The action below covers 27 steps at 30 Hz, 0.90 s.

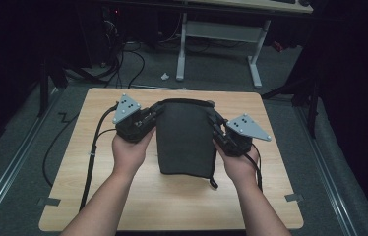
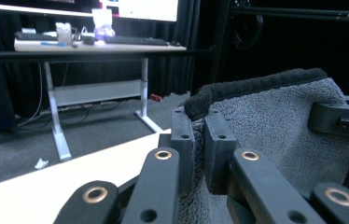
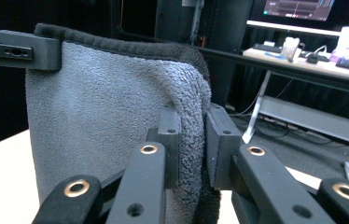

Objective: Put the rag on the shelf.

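Left gripper [image 1: 148, 119]: jaws pinched on the upper left corner of the grey towel [image 1: 184, 137]. Right gripper [image 1: 220, 129]: jaws clamped on the upper right corner. Towel: hangs spread between both grippers, over the middle of the wooden table [image 1: 172, 206]. White-legged desk [image 1: 221, 34]: twelve o'clock, well apart.

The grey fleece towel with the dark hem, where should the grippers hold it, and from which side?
Grip the grey fleece towel with the dark hem at its two upper corners, one gripper from each side. It hangs flat, so its edges are free there. The left gripper and right gripper each pinch a corner just under the hem.
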### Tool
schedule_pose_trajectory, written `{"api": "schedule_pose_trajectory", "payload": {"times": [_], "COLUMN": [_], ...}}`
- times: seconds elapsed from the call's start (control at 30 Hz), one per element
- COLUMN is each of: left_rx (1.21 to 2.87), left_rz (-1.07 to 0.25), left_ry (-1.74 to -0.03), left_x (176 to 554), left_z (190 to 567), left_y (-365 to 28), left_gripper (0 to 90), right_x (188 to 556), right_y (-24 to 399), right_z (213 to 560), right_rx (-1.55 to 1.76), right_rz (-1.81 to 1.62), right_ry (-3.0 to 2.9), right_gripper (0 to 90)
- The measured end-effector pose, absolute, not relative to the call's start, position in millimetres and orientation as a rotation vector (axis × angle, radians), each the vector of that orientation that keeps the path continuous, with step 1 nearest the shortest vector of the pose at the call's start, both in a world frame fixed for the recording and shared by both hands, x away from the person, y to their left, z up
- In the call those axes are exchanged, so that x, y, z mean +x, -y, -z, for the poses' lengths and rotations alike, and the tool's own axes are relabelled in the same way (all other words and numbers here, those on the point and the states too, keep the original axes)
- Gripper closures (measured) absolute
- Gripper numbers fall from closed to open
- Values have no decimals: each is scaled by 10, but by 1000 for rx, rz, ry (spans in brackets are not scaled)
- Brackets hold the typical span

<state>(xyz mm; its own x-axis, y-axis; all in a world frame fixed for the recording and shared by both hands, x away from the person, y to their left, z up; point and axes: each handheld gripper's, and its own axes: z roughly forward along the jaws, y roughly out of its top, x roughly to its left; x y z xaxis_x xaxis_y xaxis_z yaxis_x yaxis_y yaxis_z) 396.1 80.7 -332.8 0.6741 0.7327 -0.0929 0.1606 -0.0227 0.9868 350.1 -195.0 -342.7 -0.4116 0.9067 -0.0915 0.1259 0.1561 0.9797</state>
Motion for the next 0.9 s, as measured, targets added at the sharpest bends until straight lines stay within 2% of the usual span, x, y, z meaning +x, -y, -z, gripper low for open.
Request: {"api": "schedule_pose_trajectory", "payload": {"times": [0.47,0.73,0.9], "left_rx": [1555,1586,1591], "left_rz": [-591,-649,-665], "left_ry": [-717,-716,-745], "left_x": [4071,4418,4670], "left_z": [3059,2965,3055], "left_y": [-757,-696,-645], "left_gripper": [843,842,842], "right_x": [3622,3928,4200], "right_y": [1974,2008,2003], "right_z": [3163,3074,3115], "right_rx": [982,999,1000], "right_rz": [-1329,-1337,-1301], "right_ry": [-1657,-1664,-1679], "right_gripper": [790,789,789]}}
